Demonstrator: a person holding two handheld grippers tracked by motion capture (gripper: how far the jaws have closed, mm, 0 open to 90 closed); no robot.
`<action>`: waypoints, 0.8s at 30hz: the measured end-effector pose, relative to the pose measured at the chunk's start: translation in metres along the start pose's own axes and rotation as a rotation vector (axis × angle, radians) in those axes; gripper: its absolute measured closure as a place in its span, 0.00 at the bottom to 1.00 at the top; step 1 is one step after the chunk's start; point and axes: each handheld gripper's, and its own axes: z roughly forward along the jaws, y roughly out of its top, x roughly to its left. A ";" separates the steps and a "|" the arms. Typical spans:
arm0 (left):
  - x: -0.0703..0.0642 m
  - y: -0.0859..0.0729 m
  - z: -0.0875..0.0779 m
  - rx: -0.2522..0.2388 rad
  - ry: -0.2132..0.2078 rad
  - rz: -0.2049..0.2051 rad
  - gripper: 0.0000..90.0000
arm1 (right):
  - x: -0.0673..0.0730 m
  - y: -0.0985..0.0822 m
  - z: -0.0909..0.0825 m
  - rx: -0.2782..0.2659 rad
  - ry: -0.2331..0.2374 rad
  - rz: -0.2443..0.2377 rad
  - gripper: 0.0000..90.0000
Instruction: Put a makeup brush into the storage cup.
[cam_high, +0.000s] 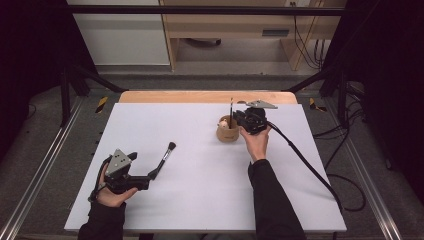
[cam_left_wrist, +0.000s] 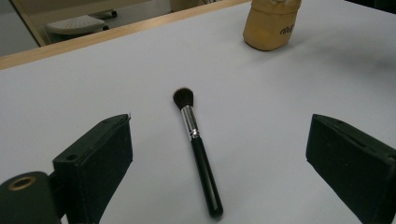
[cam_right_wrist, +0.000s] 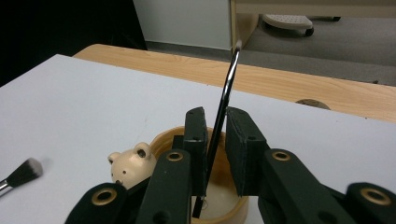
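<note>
Right now the right gripper (cam_right_wrist: 215, 140) hangs over the cup (cam_right_wrist: 236, 212), a thin brush (cam_right_wrist: 223, 109) upright between its jaws: touching the left pad, a slim gap at the right, so released. Its foot rests in the cup, at 1 o'clock on the table (cam_high: 200, 195). The left gripper (cam_left_wrist: 219, 154), at 8 o'clock, gapes around a makeup brush (cam_left_wrist: 200, 154) lying untouched midway between its fingers (cam_left_wrist: 100, 158).

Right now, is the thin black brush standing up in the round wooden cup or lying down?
Standing up. The thin black brush rises nearly upright between the right gripper jaws, its lower end inside the round wooden cup.
</note>
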 end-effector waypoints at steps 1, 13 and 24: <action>0.000 0.000 0.000 0.000 0.000 0.000 0.07 | 0.000 0.000 0.000 0.000 0.000 0.000 0.87; 0.000 0.000 0.000 0.002 0.000 0.001 0.07 | 0.009 0.001 -0.031 -0.039 0.078 -0.028 0.78; -0.002 0.001 0.001 0.003 0.000 0.000 0.07 | 0.019 -0.008 -0.065 -0.040 0.168 -0.066 0.55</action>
